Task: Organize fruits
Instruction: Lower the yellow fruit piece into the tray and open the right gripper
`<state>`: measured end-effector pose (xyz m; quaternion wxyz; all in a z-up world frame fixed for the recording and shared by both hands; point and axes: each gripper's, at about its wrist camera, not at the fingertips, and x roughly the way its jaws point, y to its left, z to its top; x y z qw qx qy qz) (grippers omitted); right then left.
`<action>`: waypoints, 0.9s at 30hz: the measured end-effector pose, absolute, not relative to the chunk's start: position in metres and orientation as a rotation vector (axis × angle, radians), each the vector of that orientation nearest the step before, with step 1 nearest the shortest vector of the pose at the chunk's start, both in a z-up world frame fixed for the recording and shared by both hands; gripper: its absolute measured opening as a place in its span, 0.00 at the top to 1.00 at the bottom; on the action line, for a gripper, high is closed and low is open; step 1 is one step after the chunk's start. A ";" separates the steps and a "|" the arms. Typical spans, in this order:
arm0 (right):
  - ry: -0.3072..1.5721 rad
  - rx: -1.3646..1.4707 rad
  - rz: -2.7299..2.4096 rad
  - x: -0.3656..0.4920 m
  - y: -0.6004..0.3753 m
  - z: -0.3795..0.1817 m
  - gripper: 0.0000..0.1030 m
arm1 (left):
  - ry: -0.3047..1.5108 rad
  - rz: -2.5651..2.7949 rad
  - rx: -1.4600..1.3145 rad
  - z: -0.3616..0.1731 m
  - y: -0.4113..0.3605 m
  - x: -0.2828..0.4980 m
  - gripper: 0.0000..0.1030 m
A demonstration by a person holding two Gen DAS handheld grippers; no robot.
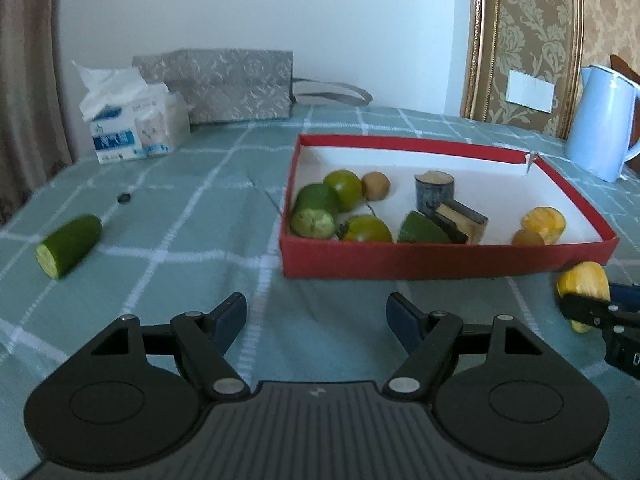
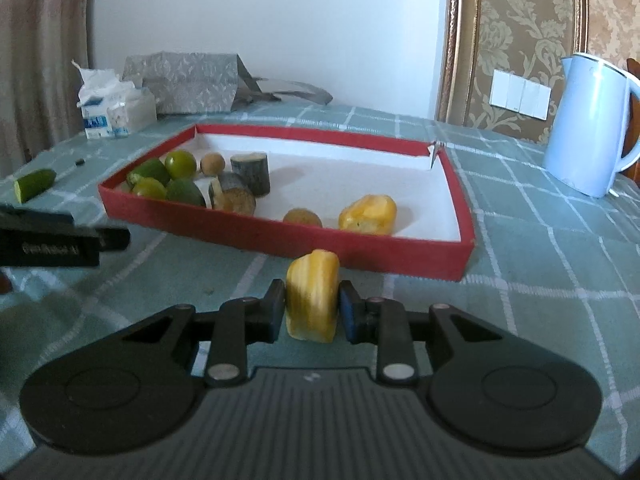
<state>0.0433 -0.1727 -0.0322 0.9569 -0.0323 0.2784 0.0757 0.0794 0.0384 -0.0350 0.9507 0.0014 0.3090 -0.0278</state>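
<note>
Fruit sorting under way on a green checked bench [image 1: 192,208], with a shallow red tray [image 2: 280,236] as the collecting point.

Right tongs [image 2: 312,306] clamped on a yellow fruit piece [image 2: 313,296], pads pressed flat against its two sides and the piece standing upright between them, hovering just short of the tray's near wall — apparently held there for a lift over the rim. Likely landing spot at the tray's near right, beside a second yellow piece [image 2: 368,214] and a small brown fruit [image 2: 302,217], which suggests grouping by colour.

Greens kept together at the tray's left end: a cut cucumber end [image 1: 313,222], two green citrus [image 1: 344,185] and another green wedge [image 1: 424,229], with a brown kiwi-like fruit [image 1: 375,186] just behind. In the middle, dark-skinned cut sections [image 1: 434,192] with pale faces; kind too unclear to name.

Left tongs [image 1: 316,320] spread wide and holding nothing, low over the bench in front of the tray, seemingly waiting. One cucumber half [image 1: 68,246] lying alone on the cloth well to the left of the tray, the obvious remaining pickup and nearest to the idle left side.

At the far edge, a tissue pack [image 1: 132,128], a grey patterned bag [image 1: 224,84] and a pale blue kettle [image 2: 592,124], all clear of the work.
</note>
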 end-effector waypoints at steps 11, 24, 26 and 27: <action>0.503 -0.089 0.173 0.037 -0.166 -0.015 0.74 | 0.633 -0.086 0.046 -0.038 0.024 0.078 0.25; 0.408 -0.173 0.089 0.094 -0.163 0.023 0.75 | 0.632 -0.095 0.057 -0.038 0.023 0.079 0.25; 0.429 -0.171 0.082 0.107 -0.164 0.019 0.75 | 0.632 -0.095 0.060 -0.039 0.022 0.079 0.23; 0.440 -0.165 0.082 0.112 -0.165 0.016 0.75 | 0.633 -0.093 0.060 -0.039 0.022 0.080 0.22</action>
